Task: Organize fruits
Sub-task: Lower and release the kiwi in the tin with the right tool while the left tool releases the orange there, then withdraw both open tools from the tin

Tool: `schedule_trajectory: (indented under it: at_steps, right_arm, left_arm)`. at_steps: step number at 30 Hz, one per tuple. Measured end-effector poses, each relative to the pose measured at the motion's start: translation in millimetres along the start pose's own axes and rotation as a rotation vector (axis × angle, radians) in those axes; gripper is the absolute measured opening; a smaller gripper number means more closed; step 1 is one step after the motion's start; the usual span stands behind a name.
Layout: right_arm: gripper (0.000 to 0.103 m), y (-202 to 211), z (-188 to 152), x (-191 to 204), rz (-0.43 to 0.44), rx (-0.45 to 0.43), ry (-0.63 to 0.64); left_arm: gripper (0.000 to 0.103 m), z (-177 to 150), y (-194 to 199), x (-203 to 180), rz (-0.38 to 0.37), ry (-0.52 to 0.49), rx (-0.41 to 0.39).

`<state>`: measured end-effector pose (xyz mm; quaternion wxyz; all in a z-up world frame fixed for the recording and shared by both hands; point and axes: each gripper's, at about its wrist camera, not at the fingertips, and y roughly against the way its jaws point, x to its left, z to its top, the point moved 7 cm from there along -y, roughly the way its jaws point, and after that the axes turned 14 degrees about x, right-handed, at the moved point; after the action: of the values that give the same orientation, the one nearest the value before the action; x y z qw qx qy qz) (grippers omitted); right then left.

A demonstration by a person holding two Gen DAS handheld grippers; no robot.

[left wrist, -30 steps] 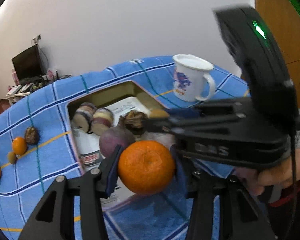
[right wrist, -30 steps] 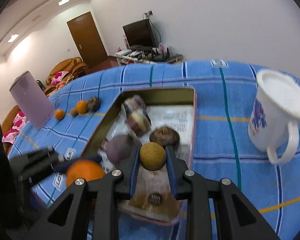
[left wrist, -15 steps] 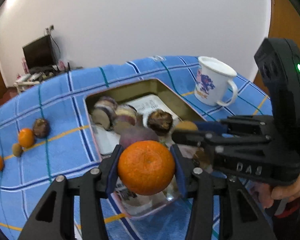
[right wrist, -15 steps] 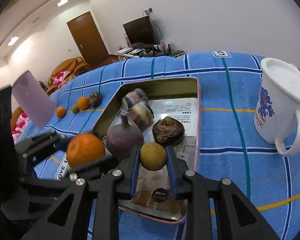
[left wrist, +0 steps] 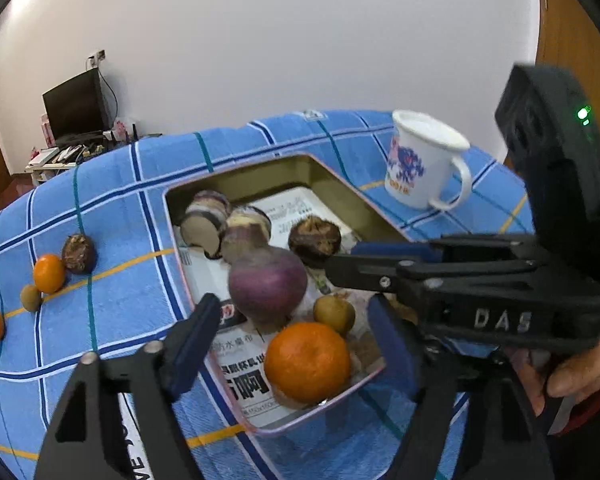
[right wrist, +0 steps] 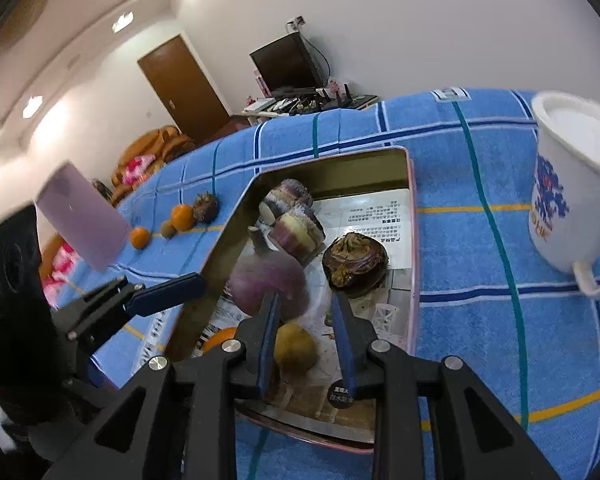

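Note:
An orange (left wrist: 306, 362) lies in the near corner of the metal tray (left wrist: 300, 166). My left gripper (left wrist: 294, 330) straddles it with jaws opening, and neither pad touches the fruit. A small yellow-brown fruit (right wrist: 294, 346) rests on the tray floor just under my right gripper (right wrist: 306, 314). That gripper's pads stand a narrow gap apart, and the right pad is clear of the fruit. In the left wrist view this fruit (left wrist: 334, 314) sits below the right gripper's fingers (left wrist: 340, 270). A purple turnip (left wrist: 266, 284), a wrinkled dark fruit (left wrist: 314, 236) and striped cut pieces (left wrist: 208, 220) are also in the tray.
A white mug (left wrist: 420, 164) stands right of the tray on the blue checked cloth. Left of the tray lie two small oranges (left wrist: 49, 273), a dark fruit (left wrist: 79, 253) and a small brownish one (left wrist: 31, 298). A lilac cup (right wrist: 82, 216) stands beyond them. A person's hand (left wrist: 568, 376) holds the right gripper.
The left jaws have spread and the orange has dropped from them into the tray's near corner. The yellow-brown fruit has slipped out of the right pads onto the tray floor.

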<state>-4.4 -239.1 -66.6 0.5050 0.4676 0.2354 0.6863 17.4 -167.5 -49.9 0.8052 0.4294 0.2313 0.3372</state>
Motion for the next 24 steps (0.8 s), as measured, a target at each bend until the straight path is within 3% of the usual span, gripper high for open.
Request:
schedule_trajectory:
  at_steps: [4, 5, 6, 8, 9, 12, 14, 16, 21, 24]
  right_arm:
    - [0.030, 21, 6, 0, 0.152, -0.096, -0.045]
    - [0.034, 29, 7, 1, 0.170, -0.134, -0.044]
    - [0.039, 37, 8, 2, 0.166, -0.172, -0.043]
    - [0.068, 51, 10, 1, 0.112, -0.259, -0.042]
    - [0.072, 58, 10, 0, 0.078, -0.305, -0.046]
    - [0.074, 70, 9, -4, -0.005, -0.399, -0.064]
    - [0.074, 68, 10, -8, -0.054, -0.404, -0.080]
    - [0.074, 62, 9, -11, -0.073, -0.398, -0.090]
    - [0.074, 55, 7, -7, -0.147, -0.395, -0.077]
    - [0.074, 55, 6, 2, -0.206, -0.407, -0.046]
  left_arm:
    - [0.094, 6, 15, 10, 0.027, 0.026, -0.061]
    - [0.098, 8, 20, 14, 0.034, 0.043, -0.085]
    - [0.100, 10, 25, 20, 0.039, 0.067, -0.107]
    - [0.103, 13, 34, 34, 0.066, 0.130, -0.145]
    - [0.103, 14, 35, 42, 0.090, 0.155, -0.152]
    - [0.103, 14, 40, 71, 0.204, 0.239, -0.146]
    - [0.103, 11, 42, 93, 0.255, 0.314, -0.120]
    - [0.103, 8, 44, 106, 0.261, 0.348, -0.113]
    - [0.103, 0, 44, 135, 0.414, 0.329, -0.091]
    - [0.103, -6, 43, 152, 0.444, 0.326, -0.096]
